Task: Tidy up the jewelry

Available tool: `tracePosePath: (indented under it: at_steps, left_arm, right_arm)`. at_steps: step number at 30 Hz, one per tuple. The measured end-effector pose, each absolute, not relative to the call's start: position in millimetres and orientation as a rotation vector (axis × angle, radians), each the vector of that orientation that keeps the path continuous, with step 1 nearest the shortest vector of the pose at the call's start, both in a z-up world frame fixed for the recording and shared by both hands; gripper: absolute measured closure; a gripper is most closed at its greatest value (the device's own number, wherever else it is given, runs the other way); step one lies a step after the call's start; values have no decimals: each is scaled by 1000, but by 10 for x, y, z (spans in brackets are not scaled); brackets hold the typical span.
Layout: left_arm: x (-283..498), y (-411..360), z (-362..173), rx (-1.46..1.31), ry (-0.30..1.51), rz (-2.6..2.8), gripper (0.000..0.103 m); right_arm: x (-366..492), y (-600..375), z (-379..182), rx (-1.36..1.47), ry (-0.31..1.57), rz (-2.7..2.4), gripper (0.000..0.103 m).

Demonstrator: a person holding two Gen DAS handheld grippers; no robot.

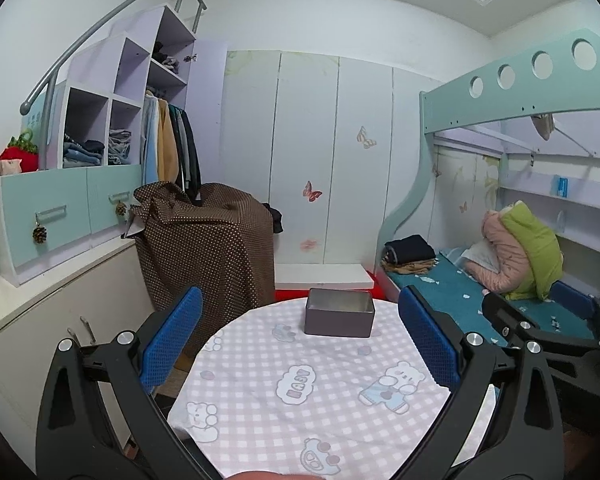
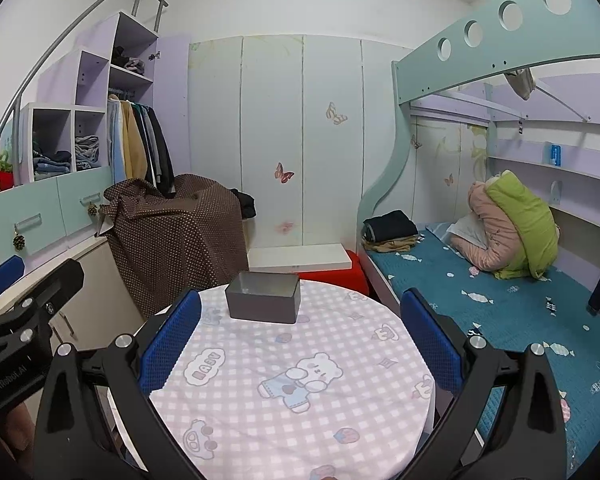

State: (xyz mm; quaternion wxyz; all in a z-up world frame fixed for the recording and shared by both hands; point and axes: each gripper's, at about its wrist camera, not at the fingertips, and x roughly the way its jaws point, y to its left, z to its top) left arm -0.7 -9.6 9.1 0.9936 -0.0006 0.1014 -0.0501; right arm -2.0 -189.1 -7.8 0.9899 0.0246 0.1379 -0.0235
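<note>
A grey open-topped rectangular box [image 1: 339, 316] stands at the far edge of a round table with a pink checked cartoon cloth [image 1: 324, 392]. It also shows in the right wrist view [image 2: 263, 302] on the same table [image 2: 292, 392]. No jewelry is visible. My left gripper [image 1: 300, 340] is open and empty, held above the near part of the table. My right gripper [image 2: 300, 340] is open and empty, also above the near table. The right gripper shows at the right edge of the left view [image 1: 540, 320].
A brown dotted cloth covers a bulky item [image 1: 208, 240] left of the table. A cabinet with drawers [image 1: 60, 220] stands at left. A bunk bed with teal mattress [image 2: 500, 300] and pillows is at right. White wardrobe doors [image 1: 320, 160] stand behind.
</note>
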Motion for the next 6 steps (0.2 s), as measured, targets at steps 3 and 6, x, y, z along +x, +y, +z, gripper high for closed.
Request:
tracePosePath:
  at_steps: [3, 6]
  left_arm:
    - [6, -126, 88, 6, 207, -83, 5]
    - [12, -115, 85, 1, 209, -85, 5]
  right_arm:
    - [-12, -1890, -85, 56, 280, -48, 7]
    - [-6, -1889, -91, 57, 282, -50, 7]
